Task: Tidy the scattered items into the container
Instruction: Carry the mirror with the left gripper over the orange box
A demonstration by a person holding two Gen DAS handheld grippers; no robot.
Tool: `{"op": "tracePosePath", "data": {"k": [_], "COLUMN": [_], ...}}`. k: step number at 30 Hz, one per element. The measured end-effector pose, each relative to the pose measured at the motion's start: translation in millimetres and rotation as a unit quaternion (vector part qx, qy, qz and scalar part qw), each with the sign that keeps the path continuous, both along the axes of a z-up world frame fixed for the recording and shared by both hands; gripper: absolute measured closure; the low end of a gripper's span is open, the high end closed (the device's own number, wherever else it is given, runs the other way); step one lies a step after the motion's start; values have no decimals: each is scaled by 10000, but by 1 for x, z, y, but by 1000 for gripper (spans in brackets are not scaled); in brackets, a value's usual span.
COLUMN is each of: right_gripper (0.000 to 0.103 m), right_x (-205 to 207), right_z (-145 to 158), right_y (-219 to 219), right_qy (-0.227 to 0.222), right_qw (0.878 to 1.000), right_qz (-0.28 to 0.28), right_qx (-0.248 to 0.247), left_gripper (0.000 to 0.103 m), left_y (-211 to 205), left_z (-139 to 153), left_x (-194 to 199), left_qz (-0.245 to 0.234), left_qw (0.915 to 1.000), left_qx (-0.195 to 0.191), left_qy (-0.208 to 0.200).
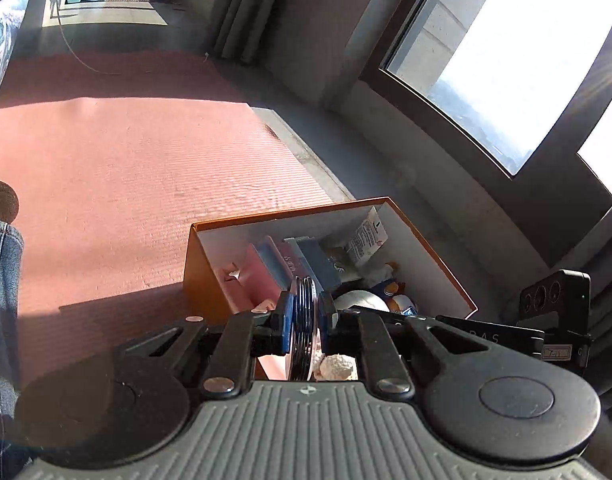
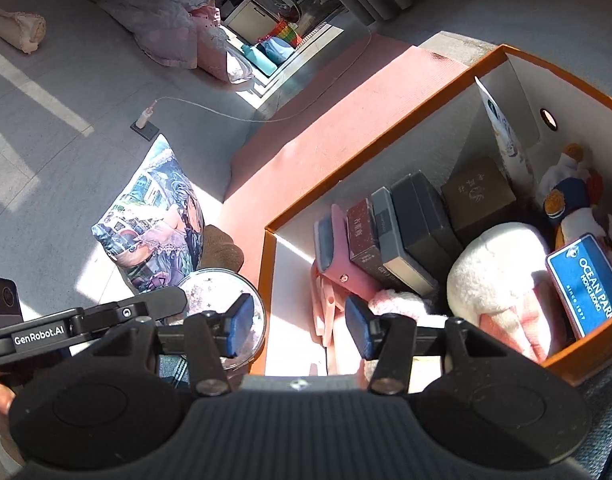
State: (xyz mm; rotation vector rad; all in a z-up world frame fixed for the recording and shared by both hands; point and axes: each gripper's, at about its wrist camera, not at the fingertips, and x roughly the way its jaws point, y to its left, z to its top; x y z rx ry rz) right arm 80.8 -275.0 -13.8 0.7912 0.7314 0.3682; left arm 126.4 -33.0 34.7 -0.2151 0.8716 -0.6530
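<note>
- Jaws of your left gripper point(image 1: 304, 318) are clamped on a round clear-lidded case point(image 1: 304, 328), held on edge, its flat faces against the pads.
- Just ahead and below lies the orange box point(image 1: 202, 264), so the left hand is nearer.
- Your right gripper point(image 2: 300, 326) hangs half open and empty over the box's near edge.
- Small boxes point(image 2: 389, 232) and plush toys point(image 2: 501, 276) crowd the box; the near corner looks freest.

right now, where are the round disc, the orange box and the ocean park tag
round disc point(image 1: 304, 320), left wrist view, ribbed edge between the pads
orange box point(image 2: 369, 150), right wrist view, near rim
ocean park tag point(image 2: 585, 286), right wrist view, blue face
</note>
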Motion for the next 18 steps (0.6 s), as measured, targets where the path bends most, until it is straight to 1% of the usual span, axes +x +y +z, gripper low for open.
{"op": "tracePosePath", "data": {"k": [3,4,7,10,13,15,17,18], "right_gripper": [48,48,47,47,46,46,45,46], "right_x": [-1,-1,-1,-1,0,0,0,0], "right_z": [0,-1,-7,-15,-21,-24,-26,-27], "right_y": [-10,-14,-25,-36,-46,-50,-53,-54], "right_qy": [41,53,152,268,300,311,318,324], "right_qw": [9993,9987,9943,9879,9794,9747,9708,9692], "right_qz": [-148,-185,-302,-442,-527,-551,-585,-605], "right_qx": [329,470,1008,1462,1926,2146,2305,2365], "left_gripper": [89,89,89,89,89,89,89,89], "left_y": [-13,-16,-20,-22,-19,-17,-17,-18], "left_z": [3,2,-5,-16,-31,-43,-51,-55], "left_x": [2,5,11,16,22,26,29,30], "left_qz": [76,76,122,287,465,617,697,736], "left_qw": [9999,9998,9976,9927,9820,9704,9624,9612], "left_qx": [-64,-169,-651,-1091,-1661,-2086,-2325,-2342], "left_qy": [-93,-43,182,417,769,1044,1220,1255]}}
